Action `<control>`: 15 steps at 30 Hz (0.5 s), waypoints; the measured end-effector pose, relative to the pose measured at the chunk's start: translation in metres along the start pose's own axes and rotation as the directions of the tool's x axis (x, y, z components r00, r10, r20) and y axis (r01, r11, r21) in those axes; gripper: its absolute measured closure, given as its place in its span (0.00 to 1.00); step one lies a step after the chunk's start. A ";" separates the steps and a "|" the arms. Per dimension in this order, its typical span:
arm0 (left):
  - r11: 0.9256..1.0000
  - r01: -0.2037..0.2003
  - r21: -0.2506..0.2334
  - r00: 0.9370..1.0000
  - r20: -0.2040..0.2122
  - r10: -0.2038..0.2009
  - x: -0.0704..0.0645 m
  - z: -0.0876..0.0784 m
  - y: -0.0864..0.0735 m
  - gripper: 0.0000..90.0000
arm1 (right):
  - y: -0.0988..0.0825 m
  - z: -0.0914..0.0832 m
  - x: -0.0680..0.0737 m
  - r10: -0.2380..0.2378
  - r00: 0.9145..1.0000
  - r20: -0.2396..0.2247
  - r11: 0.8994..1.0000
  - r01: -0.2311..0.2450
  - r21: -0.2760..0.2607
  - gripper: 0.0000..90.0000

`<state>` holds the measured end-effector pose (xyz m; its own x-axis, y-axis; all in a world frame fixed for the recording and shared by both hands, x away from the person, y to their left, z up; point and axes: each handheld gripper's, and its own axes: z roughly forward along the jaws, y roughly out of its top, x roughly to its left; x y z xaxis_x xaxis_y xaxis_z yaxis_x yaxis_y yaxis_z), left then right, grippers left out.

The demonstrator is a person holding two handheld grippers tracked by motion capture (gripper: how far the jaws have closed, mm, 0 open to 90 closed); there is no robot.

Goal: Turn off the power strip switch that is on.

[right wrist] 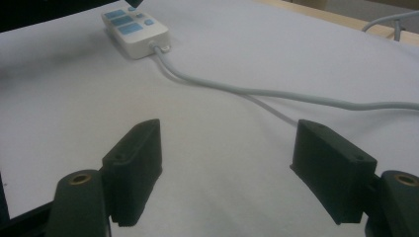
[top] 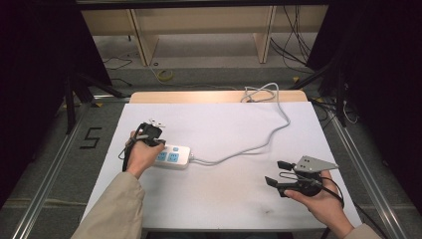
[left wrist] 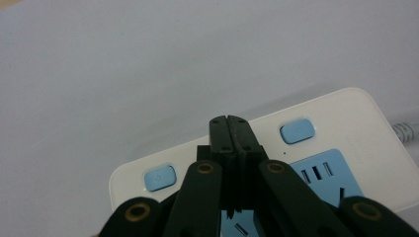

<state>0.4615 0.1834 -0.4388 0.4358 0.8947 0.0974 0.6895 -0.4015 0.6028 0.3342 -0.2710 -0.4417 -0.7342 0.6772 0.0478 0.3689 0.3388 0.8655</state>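
A white power strip (top: 175, 155) with blue sockets lies at the left of the white table (top: 224, 199). Its grey cable (top: 251, 148) runs right and back to a coil (top: 260, 92) at the far edge. My left gripper (top: 158, 143) points down at the strip's left end, with its jaws together. In the left gripper view the left gripper (left wrist: 231, 124) is shut and empty, its tips over the strip (left wrist: 356, 123) between two blue buttons (left wrist: 297, 131). My right gripper (top: 274, 172) is held open at the right front. The right gripper (right wrist: 232, 168) hovers over bare table, far from the strip (right wrist: 143, 37).
A wooden strip (top: 199, 96) edges the table's far side. Beyond it are shelf legs (top: 263, 40) and loose cables (top: 164, 74) on the floor. Metal rails (top: 54, 164) run along both sides, with dark stands (top: 74, 99) at the left and right.
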 end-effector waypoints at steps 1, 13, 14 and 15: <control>1.000 0.002 -0.003 1.000 -0.003 -0.002 0.000 0.000 0.001 1.00 | 0.000 0.000 0.000 0.000 1.000 0.000 1.000 0.000 0.000 0.31; 0.999 -0.019 0.030 1.000 0.005 0.019 -0.001 0.002 0.003 1.00 | 0.000 0.001 0.000 0.003 1.000 -0.003 1.000 -0.003 0.003 0.31; 0.999 -0.020 0.034 1.000 0.006 0.020 -0.001 0.003 0.003 1.00 | 0.000 0.001 0.000 0.002 1.000 -0.003 1.000 -0.002 0.004 0.31; 0.999 -0.025 0.038 1.000 0.009 0.025 -0.001 0.004 0.003 1.00 | 0.000 0.000 0.000 0.003 1.000 -0.003 1.000 -0.003 0.005 0.31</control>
<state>0.4654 0.1805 -0.4398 0.4579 0.8827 0.1053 0.7001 -0.4311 0.5692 0.3341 -0.2705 -0.4422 -0.7348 0.6763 0.0517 0.3735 0.3399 0.8631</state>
